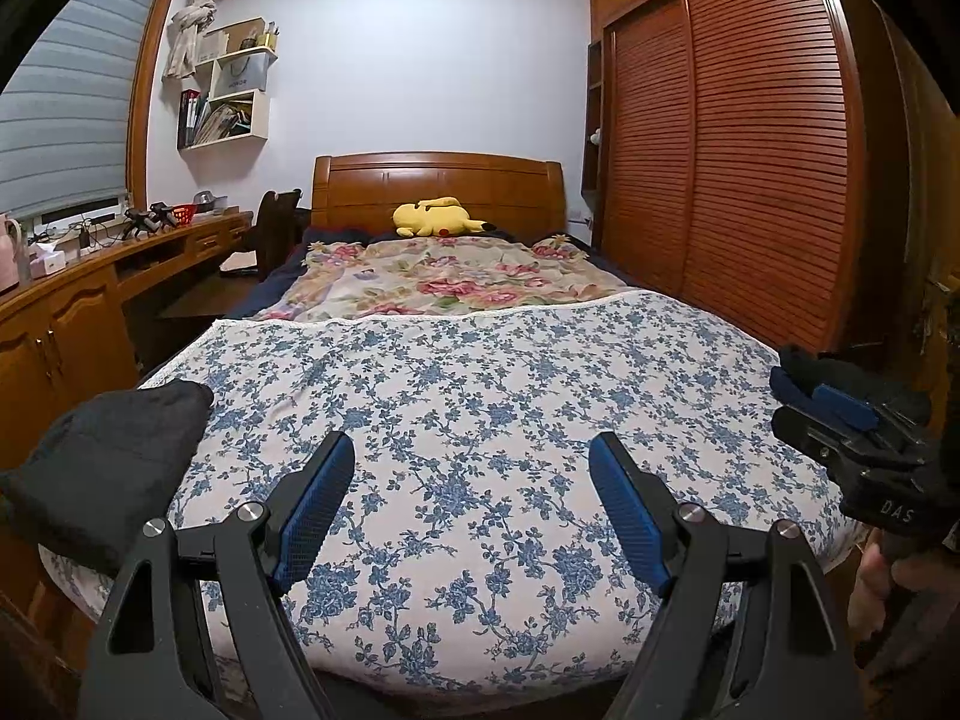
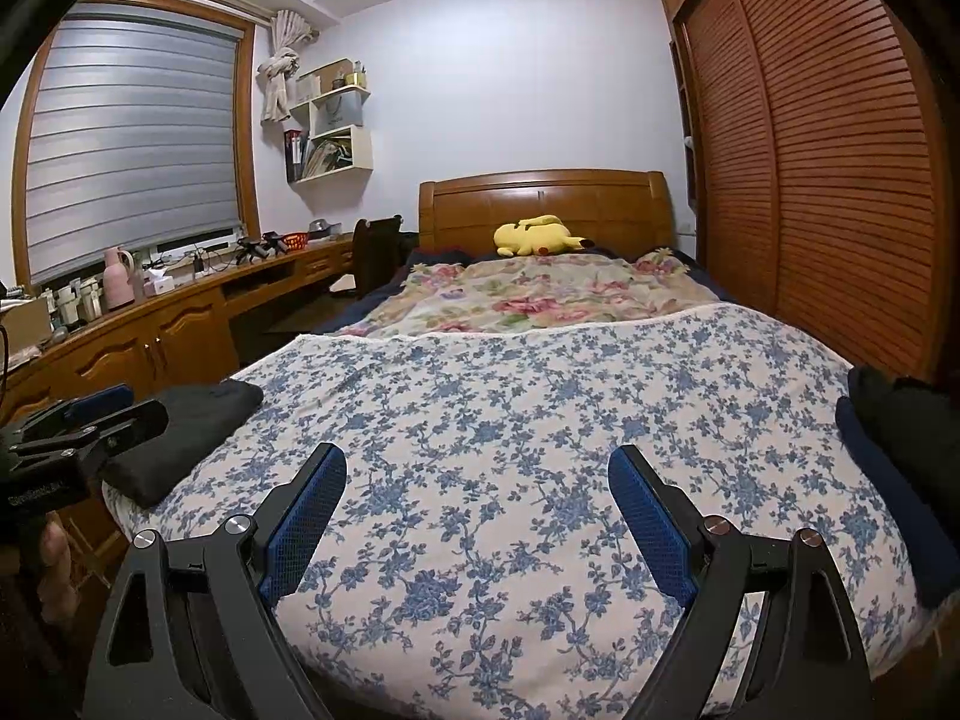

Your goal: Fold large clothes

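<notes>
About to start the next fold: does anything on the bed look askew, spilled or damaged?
Nothing stands out. The blue floral sheet lies flat, a folded black garment sits at its left edge, and dark clothes are piled at the right edge. Both tools, left and right, are open and hold nothing.

Ahead of both wide-spread grippers the blue-flowered sheet (image 2: 480, 420) lies flat and bare between the fingers. Left of the left gripper (image 1: 471, 483) a folded black garment (image 1: 114, 468) sits at the bed's corner; right of the right gripper (image 2: 477, 495) a dark clothes pile (image 2: 900, 456) blocks the edge, wardrobe doors (image 2: 840, 150) beyond
</notes>
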`<state>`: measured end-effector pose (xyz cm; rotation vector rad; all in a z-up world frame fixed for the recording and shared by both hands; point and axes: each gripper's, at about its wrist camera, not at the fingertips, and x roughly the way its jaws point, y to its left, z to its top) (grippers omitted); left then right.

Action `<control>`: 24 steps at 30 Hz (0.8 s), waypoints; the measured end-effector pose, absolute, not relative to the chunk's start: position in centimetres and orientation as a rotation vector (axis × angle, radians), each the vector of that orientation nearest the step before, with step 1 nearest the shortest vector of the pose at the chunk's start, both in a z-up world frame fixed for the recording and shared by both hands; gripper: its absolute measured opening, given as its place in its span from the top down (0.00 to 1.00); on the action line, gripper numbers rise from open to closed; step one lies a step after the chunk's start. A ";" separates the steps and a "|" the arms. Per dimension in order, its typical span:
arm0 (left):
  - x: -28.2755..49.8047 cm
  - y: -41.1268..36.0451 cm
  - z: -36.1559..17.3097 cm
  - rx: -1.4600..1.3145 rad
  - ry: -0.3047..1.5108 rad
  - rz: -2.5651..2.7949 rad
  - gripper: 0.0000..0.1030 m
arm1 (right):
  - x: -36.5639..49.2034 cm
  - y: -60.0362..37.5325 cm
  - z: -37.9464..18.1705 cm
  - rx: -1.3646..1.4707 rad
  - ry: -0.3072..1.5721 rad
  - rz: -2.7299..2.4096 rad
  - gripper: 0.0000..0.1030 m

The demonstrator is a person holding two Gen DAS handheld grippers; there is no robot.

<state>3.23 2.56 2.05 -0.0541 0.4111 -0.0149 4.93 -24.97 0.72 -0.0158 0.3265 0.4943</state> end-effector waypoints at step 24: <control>3.1 2.1 1.9 -0.049 0.403 -0.014 0.21 | 5.1 -25.6 0.8 -0.012 0.333 0.494 0.13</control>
